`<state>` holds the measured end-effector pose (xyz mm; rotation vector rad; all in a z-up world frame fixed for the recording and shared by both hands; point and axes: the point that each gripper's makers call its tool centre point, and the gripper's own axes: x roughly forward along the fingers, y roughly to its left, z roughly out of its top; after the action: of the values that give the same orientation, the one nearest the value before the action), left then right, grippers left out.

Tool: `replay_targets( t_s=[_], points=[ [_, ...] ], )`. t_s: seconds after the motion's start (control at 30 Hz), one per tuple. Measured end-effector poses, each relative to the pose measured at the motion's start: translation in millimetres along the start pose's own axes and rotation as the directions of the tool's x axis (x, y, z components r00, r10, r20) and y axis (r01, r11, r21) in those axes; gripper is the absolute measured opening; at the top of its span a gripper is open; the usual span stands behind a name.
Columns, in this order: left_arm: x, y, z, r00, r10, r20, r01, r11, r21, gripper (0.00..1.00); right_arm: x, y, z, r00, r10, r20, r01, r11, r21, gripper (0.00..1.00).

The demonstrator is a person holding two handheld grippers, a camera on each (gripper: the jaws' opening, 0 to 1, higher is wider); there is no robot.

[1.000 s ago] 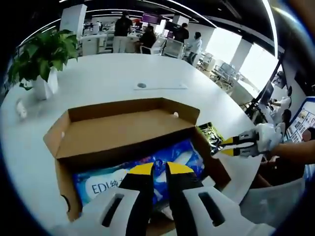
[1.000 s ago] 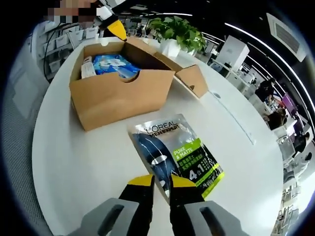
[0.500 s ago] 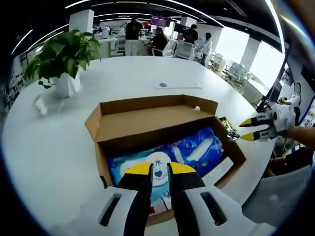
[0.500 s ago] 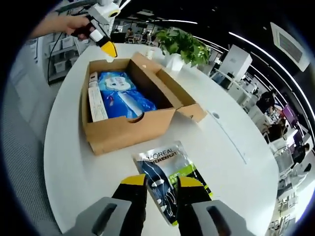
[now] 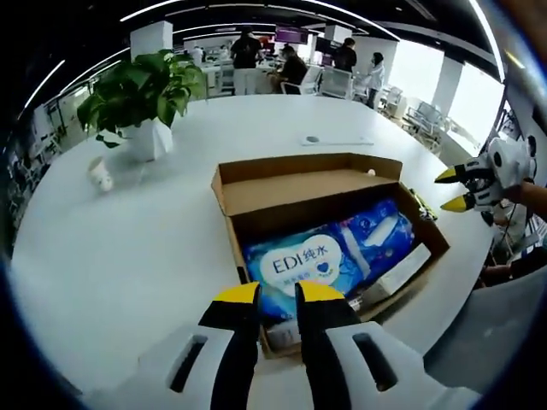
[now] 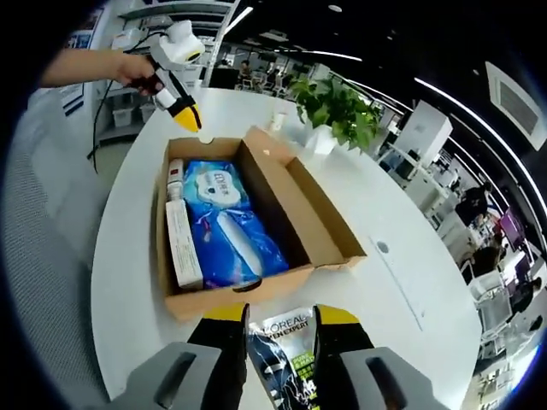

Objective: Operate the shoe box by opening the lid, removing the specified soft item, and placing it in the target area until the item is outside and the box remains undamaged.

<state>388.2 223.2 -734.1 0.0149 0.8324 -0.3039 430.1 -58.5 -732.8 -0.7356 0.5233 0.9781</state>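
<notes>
Right hand-held gripper (image 6: 272,314), jaws parted, now raised off pouch (image 6: 289,359) beside open shoe box (image 6: 224,295).

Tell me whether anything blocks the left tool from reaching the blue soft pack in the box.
Nothing visible does. The shoe box lid is folded back, the blue pack lies uncovered, and the left tool hangs over the near wall. A white carton lies alongside the pack, not over it.
</notes>
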Motion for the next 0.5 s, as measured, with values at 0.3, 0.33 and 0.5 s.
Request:
replay_targets(
  t_s=[0.3,0.33,0.5],
  points=[
    [0.5,18.1,-16.9,0.998,0.057,-0.020,-0.057,0.998,0.026,0.16,22.6,3.2,24.9,0.999,0.037,0.010,-0.036,0.998,-0.045,0.26],
    [2.1,20.6,-19.6,0.998,0.057,-0.024,-0.057,0.998,0.022,0.16,26.0,3.9,26.4,0.999,0.043,0.010,-0.043,0.998,-0.047,0.26],
    [5.9,23.2,-33.0,0.997,0.055,-0.050,-0.055,0.998,-0.013,0.15,48.4,9.7,32.6,0.997,0.074,-0.004,-0.074,0.995,-0.074,0.26]
  ],
)
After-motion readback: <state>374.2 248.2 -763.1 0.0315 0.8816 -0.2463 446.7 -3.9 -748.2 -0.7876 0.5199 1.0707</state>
